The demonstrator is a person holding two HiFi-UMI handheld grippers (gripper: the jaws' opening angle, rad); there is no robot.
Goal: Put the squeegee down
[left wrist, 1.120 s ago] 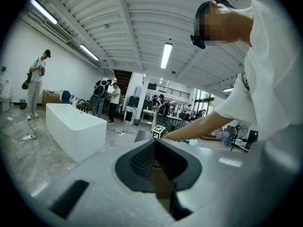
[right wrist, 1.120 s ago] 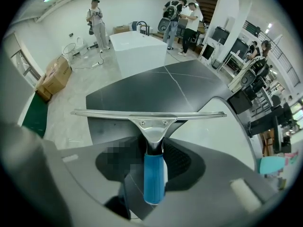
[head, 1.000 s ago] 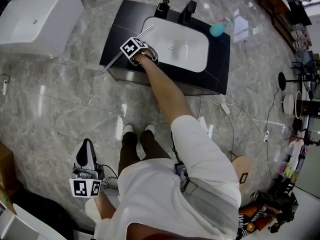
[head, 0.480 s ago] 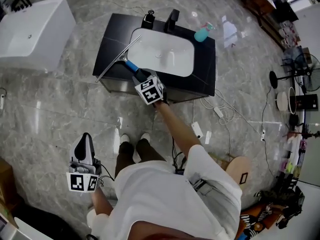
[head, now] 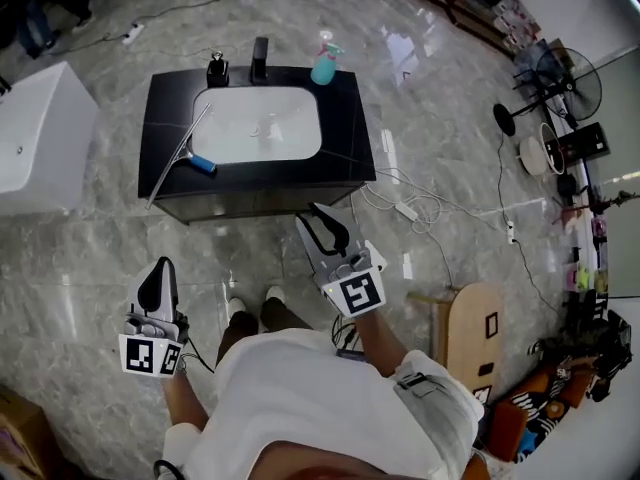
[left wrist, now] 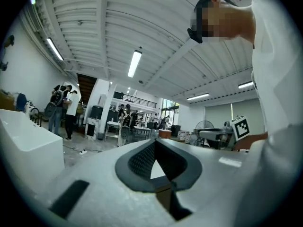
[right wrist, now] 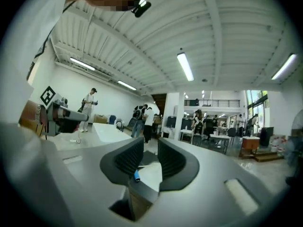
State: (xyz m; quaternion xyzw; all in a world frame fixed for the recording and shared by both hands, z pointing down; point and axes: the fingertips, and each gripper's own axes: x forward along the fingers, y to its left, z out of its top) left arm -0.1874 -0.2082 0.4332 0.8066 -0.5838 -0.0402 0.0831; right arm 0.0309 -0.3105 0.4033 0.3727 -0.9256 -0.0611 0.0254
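Note:
The squeegee [head: 178,154], a long metal blade with a blue handle, lies on the black counter [head: 342,138] left of the white basin [head: 256,126], and nothing touches it. My right gripper [head: 322,226] hangs over the floor in front of the counter, well away from it. Its jaws are closing with nothing between them. In the right gripper view the far blue handle [right wrist: 136,176] shows through the gap of that gripper [right wrist: 150,148]. My left gripper [head: 157,286] is low at the left with its tips together; in its own view [left wrist: 154,144] it holds nothing.
A teal spray bottle [head: 323,65], a black tap [head: 260,60] and a soap dispenser [head: 216,68] stand along the counter's back edge. A white tub [head: 30,138] sits at the left. Cables [head: 420,208] trail on the marble floor; a wooden board [head: 470,338] is at the right.
The right gripper let go of the squeegee, which stays on the counter. It pulled back towards the person and its jaws narrowed. The person stepped back from the counter.

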